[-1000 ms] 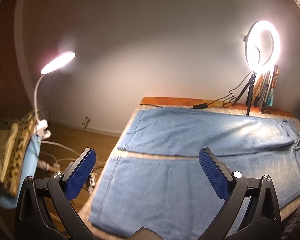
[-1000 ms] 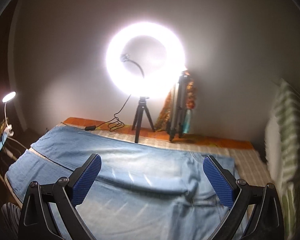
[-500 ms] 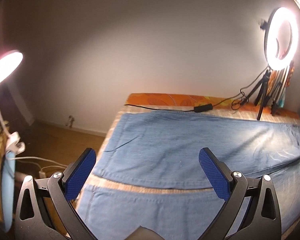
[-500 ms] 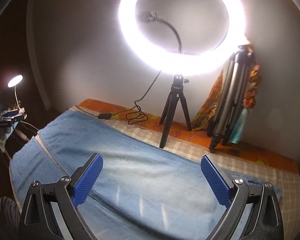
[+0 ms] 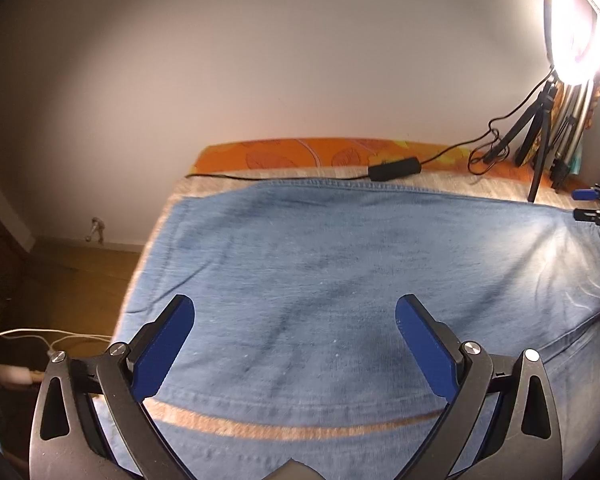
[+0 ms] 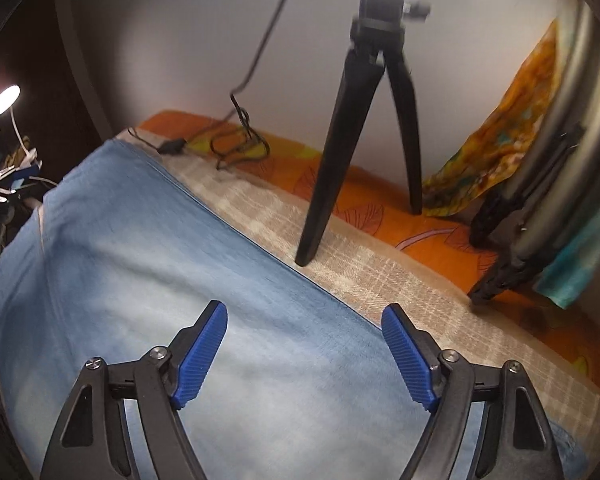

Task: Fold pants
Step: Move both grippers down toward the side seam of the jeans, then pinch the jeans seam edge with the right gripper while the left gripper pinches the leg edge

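Now the bed (image 5: 236, 168) fills both views, and the pants (image 5: 340, 264), blue denim, are spread flat over nearly all of it, the legs running toward the left end and one long edge lying along the far side, near the wall. A strip of checked cover shows between the two legs. The fold itself is not yet begun: this looks like the approach, both hands lining up over the cloth for a first grab.

A black tripod (image 6: 364, 128) stands on the far edge of the bed, just beyond the denim, with a cable (image 5: 396, 168) trailing along that edge.

The left gripper (image 5: 296, 320) hangs over the far leg near the bed's left end, jaws wide, nothing in them. The right gripper (image 6: 304, 328) sits over the far long edge of the denim, further toward the right end; its jaws have just been closing in but still stand apart, only cloth below them, none pinched.

Next, by the look of it, each gripper must drop onto that far edge, pinch a single layer, and carry it toward the near side together, keeping clear of the tripod leg.
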Demonstrator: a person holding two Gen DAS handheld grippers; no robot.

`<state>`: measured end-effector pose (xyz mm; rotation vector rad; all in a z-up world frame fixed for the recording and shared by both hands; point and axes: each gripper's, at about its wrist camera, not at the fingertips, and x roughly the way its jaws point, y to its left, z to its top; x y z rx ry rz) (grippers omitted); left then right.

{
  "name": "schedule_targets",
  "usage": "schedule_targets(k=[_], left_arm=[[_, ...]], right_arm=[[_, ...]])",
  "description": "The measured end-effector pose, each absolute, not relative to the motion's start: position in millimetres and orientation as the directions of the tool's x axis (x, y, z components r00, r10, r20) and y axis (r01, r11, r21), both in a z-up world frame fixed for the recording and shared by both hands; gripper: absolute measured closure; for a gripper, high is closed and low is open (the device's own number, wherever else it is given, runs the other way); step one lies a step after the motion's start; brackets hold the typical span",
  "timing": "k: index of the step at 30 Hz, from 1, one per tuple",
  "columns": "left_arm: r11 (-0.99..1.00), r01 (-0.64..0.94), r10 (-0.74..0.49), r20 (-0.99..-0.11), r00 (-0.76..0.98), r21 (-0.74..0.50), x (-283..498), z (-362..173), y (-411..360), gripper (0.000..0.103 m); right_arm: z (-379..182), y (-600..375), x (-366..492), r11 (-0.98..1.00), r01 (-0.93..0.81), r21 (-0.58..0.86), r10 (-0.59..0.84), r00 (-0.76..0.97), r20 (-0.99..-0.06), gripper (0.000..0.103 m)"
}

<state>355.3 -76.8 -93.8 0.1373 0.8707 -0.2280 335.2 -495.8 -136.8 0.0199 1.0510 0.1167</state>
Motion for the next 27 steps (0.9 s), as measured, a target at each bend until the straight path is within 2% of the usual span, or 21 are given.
schedule_targets(k=[5, 12, 14, 15, 16, 17, 18, 19, 22, 27], left_arm=[[0.967, 0.256, -0.164, -0.802, 0.574, -0.014, 375, -120, -80, 0.023], [0.968, 0.248, -0.160, -0.816, 0.556, -0.021, 381, -135, -80, 0.023], [0.971, 0.239, -0.150, -0.818, 0.556, -0.016, 383, -138, -79, 0.023], [0.972, 0.234, -0.148, -0.819, 0.554, -0.017, 384, -140, -78, 0.023], [0.972, 0.232, -0.152, -0.820, 0.551, -0.024, 385, -141, -78, 0.023], [0.973, 0.229, -0.158, -0.823, 0.546, -0.036, 386, -143, -76, 0.023], [0.973, 0.227, -0.162, -0.824, 0.542, -0.042, 386, -143, -76, 0.022], [0.973, 0.225, -0.166, -0.826, 0.539, -0.049, 387, -143, -75, 0.021], [0.976, 0.210, -0.169, -0.830, 0.532, -0.064, 391, -136, -72, 0.021], [0.979, 0.165, -0.194, -0.803, 0.563, -0.121, 402, -106, -57, 0.021]], right_arm=[[-167, -495, 357, 0.989, -0.142, 0.052, 0.110, 0.435, -0.894, 0.027], [-188, -499, 369, 0.985, -0.171, 0.033, 0.099, 0.392, -0.915, 0.027], [-187, -498, 367, 0.985, -0.165, 0.046, 0.110, 0.401, -0.910, 0.033], [-186, -497, 364, 0.984, -0.169, 0.053, 0.119, 0.411, -0.904, 0.044], [-184, -495, 360, 0.984, -0.173, 0.052, 0.121, 0.418, -0.900, 0.062], [-181, -491, 357, 0.984, -0.176, 0.040, 0.112, 0.425, -0.898, 0.070], [-180, -487, 354, 0.984, -0.177, 0.025, 0.100, 0.427, -0.899, 0.085], [-177, -482, 351, 0.985, -0.173, -0.010, 0.066, 0.428, -0.901, 0.093], [-165, -472, 338, 0.984, -0.171, -0.051, 0.030, 0.444, -0.895, 0.099], [-112, -438, 300, 0.979, -0.188, -0.076, 0.041, 0.551, -0.833, 0.102]])
